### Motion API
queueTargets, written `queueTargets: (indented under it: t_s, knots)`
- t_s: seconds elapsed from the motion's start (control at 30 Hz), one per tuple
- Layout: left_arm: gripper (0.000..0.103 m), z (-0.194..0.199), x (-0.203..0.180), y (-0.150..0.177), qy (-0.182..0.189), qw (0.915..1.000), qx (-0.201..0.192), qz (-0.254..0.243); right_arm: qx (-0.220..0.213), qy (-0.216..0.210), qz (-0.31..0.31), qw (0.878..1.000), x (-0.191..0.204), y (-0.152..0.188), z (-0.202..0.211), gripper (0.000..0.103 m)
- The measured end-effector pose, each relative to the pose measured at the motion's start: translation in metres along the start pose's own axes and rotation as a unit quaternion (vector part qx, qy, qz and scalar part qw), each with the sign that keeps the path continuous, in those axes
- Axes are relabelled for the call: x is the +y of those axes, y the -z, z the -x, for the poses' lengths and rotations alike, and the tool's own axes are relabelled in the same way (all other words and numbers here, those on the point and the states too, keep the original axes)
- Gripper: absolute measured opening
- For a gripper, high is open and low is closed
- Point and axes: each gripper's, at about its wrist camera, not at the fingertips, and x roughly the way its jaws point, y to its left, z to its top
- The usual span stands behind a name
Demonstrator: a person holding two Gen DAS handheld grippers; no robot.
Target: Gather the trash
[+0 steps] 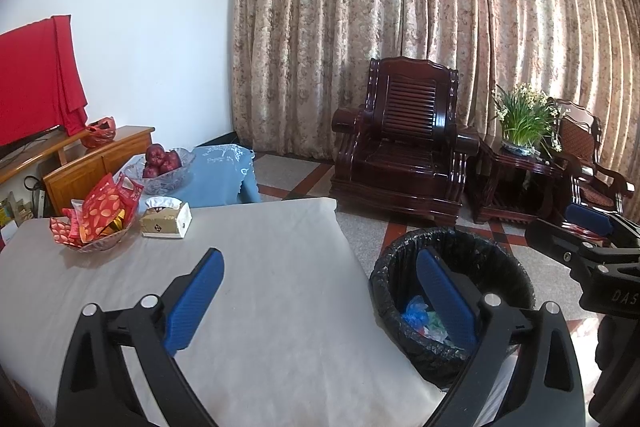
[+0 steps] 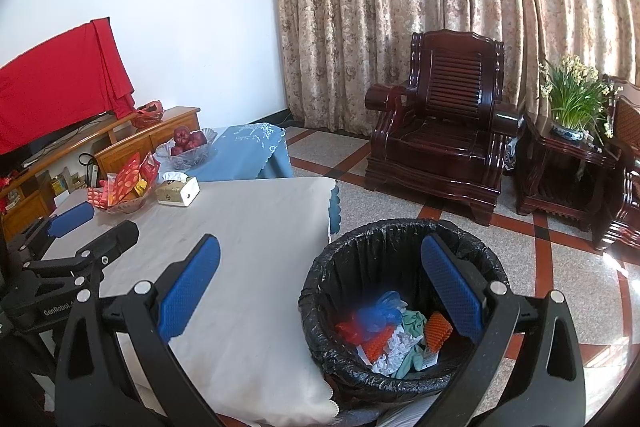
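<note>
A round bin with a black liner [image 1: 452, 291] [image 2: 400, 311] stands on the floor at the table's right edge. It holds crumpled trash [image 2: 394, 333]: blue, red, orange, white and pale green pieces. My left gripper [image 1: 320, 267] is open and empty, with one finger over the table and the other over the bin. My right gripper [image 2: 320, 255] is open and empty, straddling the table edge and the bin. Each gripper shows in the other's view: the right one at the right edge [image 1: 588, 231], the left one at the left [image 2: 80, 223].
The table has a cream cloth [image 1: 260, 287] [image 2: 248, 247]. At its far left stand a snack basket [image 1: 96, 223] [image 2: 124, 191] and a tissue box [image 1: 166, 219] [image 2: 178, 191]. Behind is a bowl of apples [image 1: 160, 167]. A dark wooden armchair [image 2: 436, 131] and a side table with a plant [image 2: 568, 131] stand across the tiled floor.
</note>
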Motion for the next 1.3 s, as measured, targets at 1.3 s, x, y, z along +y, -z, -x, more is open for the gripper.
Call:
queueTargets:
  t_s: [1.3]
  knots:
    - [0.095, 0.0040, 0.0006, 0.0097, 0.000, 1.0000, 0.005, 0.000, 0.003, -0.001, -0.001, 1.000, 0.0010, 0.0084, -0.0049, 0.098]
